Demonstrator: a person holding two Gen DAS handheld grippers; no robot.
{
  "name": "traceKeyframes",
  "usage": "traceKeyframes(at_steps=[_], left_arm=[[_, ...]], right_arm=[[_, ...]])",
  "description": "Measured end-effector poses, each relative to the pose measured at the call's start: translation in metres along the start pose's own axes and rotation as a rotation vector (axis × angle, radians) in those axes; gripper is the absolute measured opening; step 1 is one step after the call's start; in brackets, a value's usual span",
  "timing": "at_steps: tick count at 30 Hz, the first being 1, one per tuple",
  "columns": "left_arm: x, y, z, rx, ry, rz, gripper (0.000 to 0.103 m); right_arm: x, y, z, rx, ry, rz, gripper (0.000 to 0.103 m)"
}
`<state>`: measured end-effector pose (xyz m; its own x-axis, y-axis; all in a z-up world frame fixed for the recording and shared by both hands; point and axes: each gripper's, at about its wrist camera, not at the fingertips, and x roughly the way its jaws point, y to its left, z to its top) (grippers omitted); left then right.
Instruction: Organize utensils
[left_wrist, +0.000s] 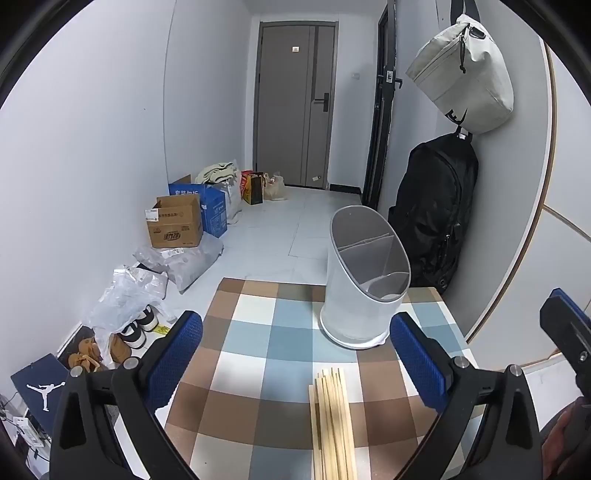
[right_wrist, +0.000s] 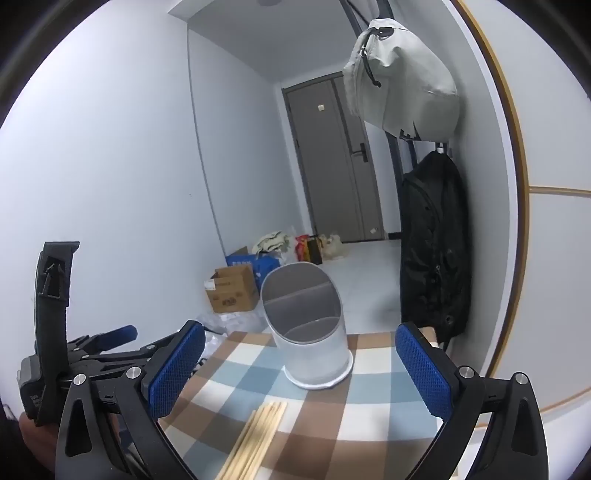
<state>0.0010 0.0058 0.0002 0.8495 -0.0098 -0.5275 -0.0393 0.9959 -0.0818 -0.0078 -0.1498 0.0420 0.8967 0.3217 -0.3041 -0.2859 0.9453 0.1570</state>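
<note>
A bundle of several light wooden chopsticks (left_wrist: 332, 424) lies on the checked tablecloth (left_wrist: 258, 350), pointing away from me. Behind it stands a white utensil holder (left_wrist: 364, 280) with grey dividers and a slanted open top, nothing inside. My left gripper (left_wrist: 297, 363) hovers open over the cloth, its blue pads (left_wrist: 175, 360) apart, the chopstick tips between and below them. In the right wrist view the chopsticks (right_wrist: 258, 439) lie low in the middle and the holder (right_wrist: 308, 332) stands behind. My right gripper (right_wrist: 301, 373) is open and holds nothing. The left gripper (right_wrist: 99, 347) shows at its left.
The table's far edge (left_wrist: 269, 282) drops to a tiled floor. Cardboard boxes (left_wrist: 175, 225), plastic bags and shoes (left_wrist: 136, 328) line the left wall. A black backpack (left_wrist: 436, 214) and a pale bag (left_wrist: 465, 74) hang on the right wall close to the holder.
</note>
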Motion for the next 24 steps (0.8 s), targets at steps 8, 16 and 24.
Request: traceKeyframes(at_steps=[8,16,24], left_arm=[[0.0012,-0.0014,0.0000,0.003,-0.003,0.004,0.099],[0.0022,0.0013,0.0006,-0.010,-0.001,0.004,0.099],[0.0033,0.0025,-0.0003,-0.015,0.000,0.002,0.099]], right_arm=[[0.0006,0.0003,0.0008,0.006,0.009,-0.001,0.103],[0.0024,0.0012,0.0002,-0.001,0.009,-0.003,0.103],[0.0029,0.0011,-0.0006,0.000,0.013,-0.007,0.103]])
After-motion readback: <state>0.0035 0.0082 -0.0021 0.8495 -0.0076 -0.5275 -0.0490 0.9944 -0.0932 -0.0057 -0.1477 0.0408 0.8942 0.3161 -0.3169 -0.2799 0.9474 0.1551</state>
